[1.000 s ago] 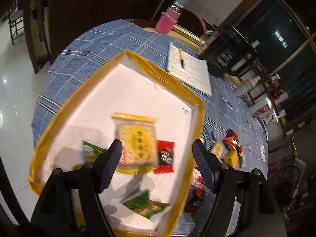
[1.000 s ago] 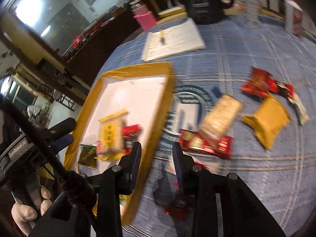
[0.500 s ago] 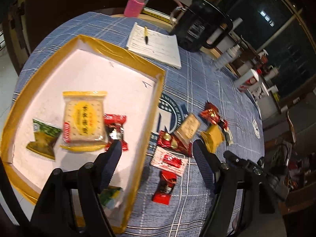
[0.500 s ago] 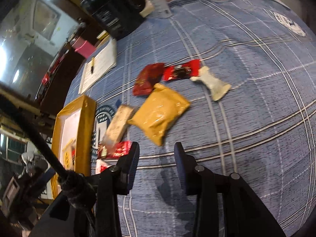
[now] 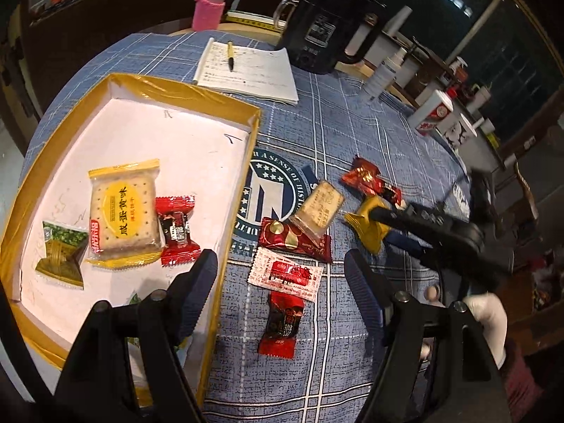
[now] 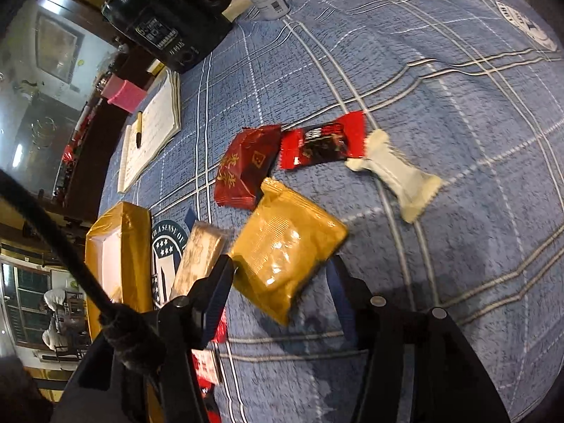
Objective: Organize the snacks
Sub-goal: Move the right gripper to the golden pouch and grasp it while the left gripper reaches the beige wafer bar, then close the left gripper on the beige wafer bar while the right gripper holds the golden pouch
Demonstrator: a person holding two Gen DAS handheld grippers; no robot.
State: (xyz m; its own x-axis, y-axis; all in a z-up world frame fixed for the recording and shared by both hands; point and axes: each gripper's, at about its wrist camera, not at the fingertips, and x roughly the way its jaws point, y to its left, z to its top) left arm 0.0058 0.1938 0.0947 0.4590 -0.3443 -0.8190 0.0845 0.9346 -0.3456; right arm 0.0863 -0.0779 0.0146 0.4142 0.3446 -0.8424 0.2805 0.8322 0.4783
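A yellow-rimmed tray (image 5: 169,86) with a white floor holds a yellow biscuit packet (image 5: 121,211), a red candy (image 5: 176,234) and a green packet (image 5: 60,253). Loose snacks lie to its right on the blue cloth: a white-and-red sachet (image 5: 285,275), a red candy (image 5: 282,324), a red-and-gold packet (image 5: 296,243) and a beige cracker pack (image 5: 319,208). My left gripper (image 5: 280,261) hangs open above the sachet, holding nothing. My right gripper (image 6: 280,268) is low over a yellow packet (image 6: 285,243). Its jaws are opening, with the packet's near end between them and not pinched.
A dark red packet (image 6: 246,165), a red candy (image 6: 324,144) and a white candy (image 6: 398,176) lie beyond the yellow packet. At the back stand a black kettle (image 5: 324,28), a notebook with a pen (image 5: 246,70), a pink-sleeved bottle (image 5: 209,7) and white bottles (image 5: 380,74). A gloved hand (image 5: 486,317) holds the right gripper.
The left gripper swung from over the tray to over the loose snacks right of it. The right gripper moved right and down onto the yellow packet, and its jaws widened.
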